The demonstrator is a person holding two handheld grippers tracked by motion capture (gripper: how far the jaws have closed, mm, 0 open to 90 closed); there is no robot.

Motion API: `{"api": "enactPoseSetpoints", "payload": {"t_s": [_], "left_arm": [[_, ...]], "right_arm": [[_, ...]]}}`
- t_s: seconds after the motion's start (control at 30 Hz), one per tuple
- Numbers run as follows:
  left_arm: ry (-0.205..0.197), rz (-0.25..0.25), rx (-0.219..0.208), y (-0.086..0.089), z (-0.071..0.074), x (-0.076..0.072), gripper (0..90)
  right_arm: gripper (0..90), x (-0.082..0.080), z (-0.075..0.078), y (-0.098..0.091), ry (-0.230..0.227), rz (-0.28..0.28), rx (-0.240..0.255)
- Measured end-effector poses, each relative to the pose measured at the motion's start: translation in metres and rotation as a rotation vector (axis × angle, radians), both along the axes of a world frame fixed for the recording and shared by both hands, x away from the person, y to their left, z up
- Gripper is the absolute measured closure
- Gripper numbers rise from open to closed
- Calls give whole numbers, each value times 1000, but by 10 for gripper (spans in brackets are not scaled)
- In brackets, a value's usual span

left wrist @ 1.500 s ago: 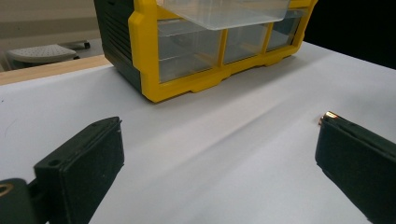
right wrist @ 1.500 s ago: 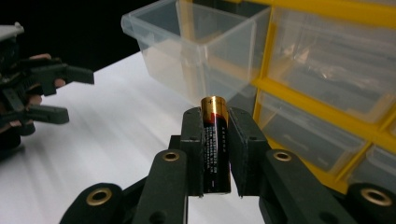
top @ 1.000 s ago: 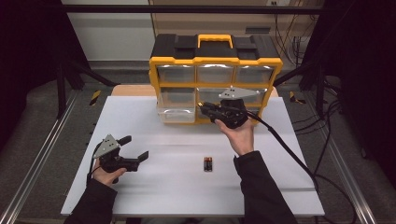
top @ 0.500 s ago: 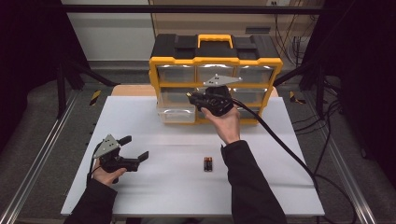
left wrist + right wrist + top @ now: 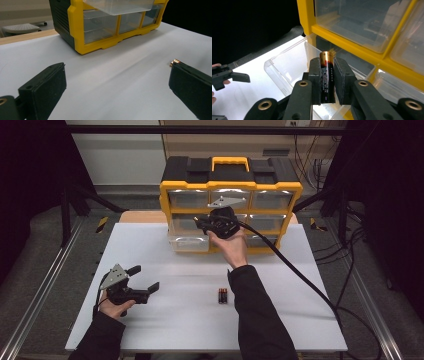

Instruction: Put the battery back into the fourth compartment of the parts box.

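White bench (image 5: 165, 255) under the high view, wooden edge at its far side, dark floor and metal rails around, cables trailing at the right. Yellow-and-black drawer cabinet (image 5: 231, 185) at the far middle of the bench, bottom-left clear drawer (image 5: 189, 243) pulled out. Two spare batteries (image 5: 222, 295) lying side by side near the front centre. Left claw (image 5: 144, 280) low at the front left, held in a hand resting on the bench, jaws spread apart, nothing between them. Right claw (image 5: 198, 222) raised in front of the cabinet, forearm stretched forward from the bottom edge, wrist bent, tip pointing left over the open drawer.

From the left gripper view: white bench surface running to the cabinet (image 5: 105, 30), clear drawer (image 5: 120, 6) jutting out above. Both black jaws wide apart at the picture's corners, empty. Copper-coloured tip of the spare batteries (image 5: 175, 61) peeking just past the right jaw.

From the right gripper view: right claw (image 5: 327, 62) clamped on a black-and-gold battery (image 5: 327, 77), upright between the pads, gold end up. Open clear drawer (image 5: 287, 65) directly beyond and below it, closed drawers of the yellow cabinet (image 5: 352, 37) higher to the right. Left claw (image 5: 242, 77) small and far off at the left edge, over the bench.
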State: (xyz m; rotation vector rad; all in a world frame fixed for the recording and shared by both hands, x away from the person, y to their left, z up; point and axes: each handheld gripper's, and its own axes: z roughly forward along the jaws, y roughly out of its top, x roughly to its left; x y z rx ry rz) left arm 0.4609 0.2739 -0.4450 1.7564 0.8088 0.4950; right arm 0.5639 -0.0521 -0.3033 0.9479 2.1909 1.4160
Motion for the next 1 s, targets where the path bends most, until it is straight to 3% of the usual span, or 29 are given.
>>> {"api": "enactPoseSetpoints", "payload": {"t_s": [0.47,0.7,0.93,1.0], "left_arm": [[1,-3,5,-1,0,0,9],[2,-4,5,-1,0,0,9],[1,-5,5,-1,0,0,8],[2,-4,5,-1,0,0,8]], "right_arm": [[767,12,-21,11,53,0,-66],[753,14,-24,13,72,-1,-62],[599,7,-11,7,6,-17,11],[492,3,-5,2,-18,-16,47]]}}
